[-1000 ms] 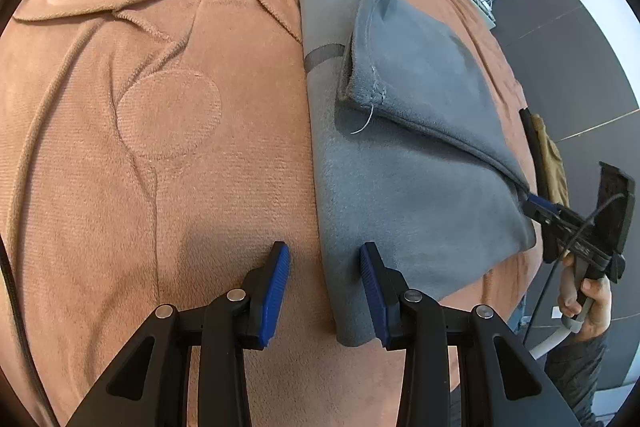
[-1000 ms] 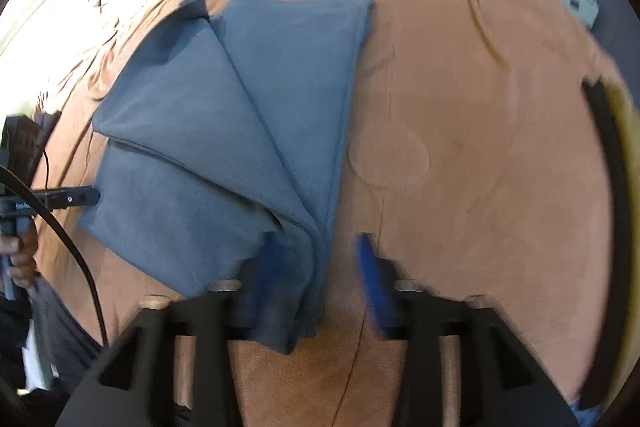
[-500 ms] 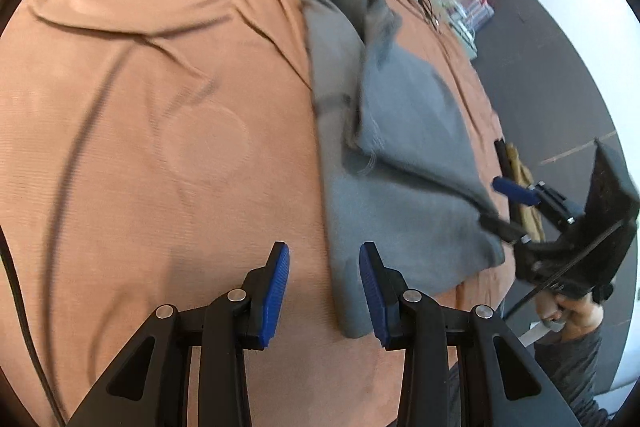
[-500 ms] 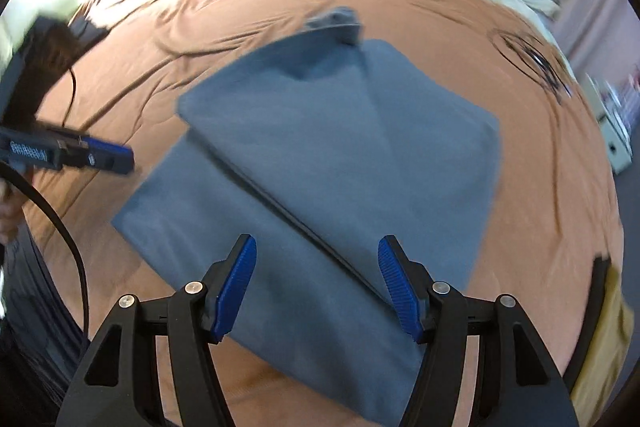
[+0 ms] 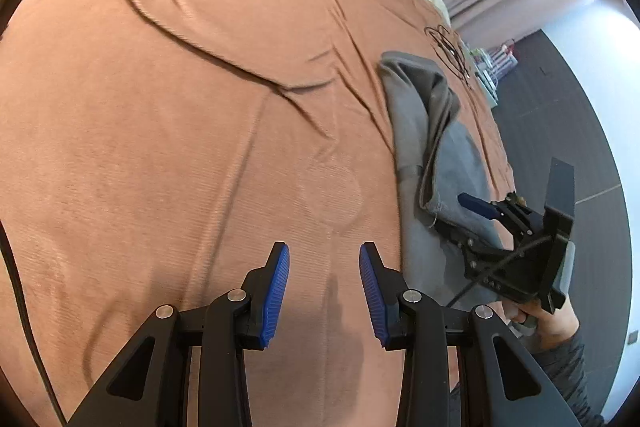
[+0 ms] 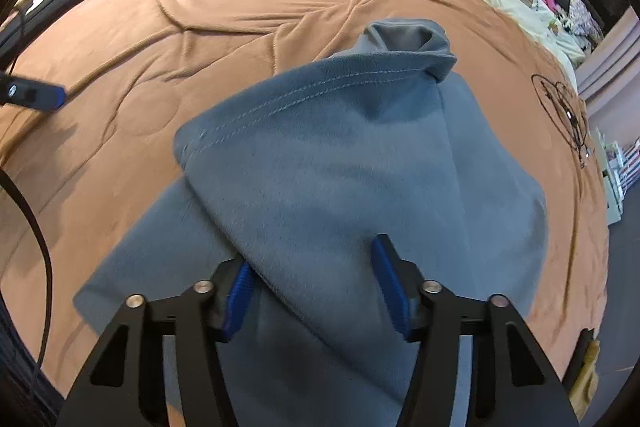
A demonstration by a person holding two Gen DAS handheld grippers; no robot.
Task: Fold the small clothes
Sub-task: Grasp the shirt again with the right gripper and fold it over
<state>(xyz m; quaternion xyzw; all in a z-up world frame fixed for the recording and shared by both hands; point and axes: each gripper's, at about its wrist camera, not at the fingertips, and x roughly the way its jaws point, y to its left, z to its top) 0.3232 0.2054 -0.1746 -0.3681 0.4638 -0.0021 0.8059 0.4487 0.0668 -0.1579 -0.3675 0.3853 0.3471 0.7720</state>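
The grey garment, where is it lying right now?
The grey garment lies partly folded on the brown bedspread. In the right wrist view it fills the middle, between the right gripper's jaws; in the left wrist view it lies right of the left gripper.

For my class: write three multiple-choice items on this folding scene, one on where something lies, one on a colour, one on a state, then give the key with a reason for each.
1. Where does the grey garment lie?
A. on the brown bedspread
B. on a bare wooden floor
C. in a basket

2. What colour are the gripper pads?
A. red
B. blue
C. white

3. What is between the fingers of the left gripper?
A. a fold of the garment
B. a sock
C. nothing

Key:
1 A, brown cloth surrounds the garment on all sides.
2 B, the ribbed pads on both grippers are blue.
3 C, only bedspread shows in the open gap; the garment lies off to the right, where the right gripper straddles its folded flap.
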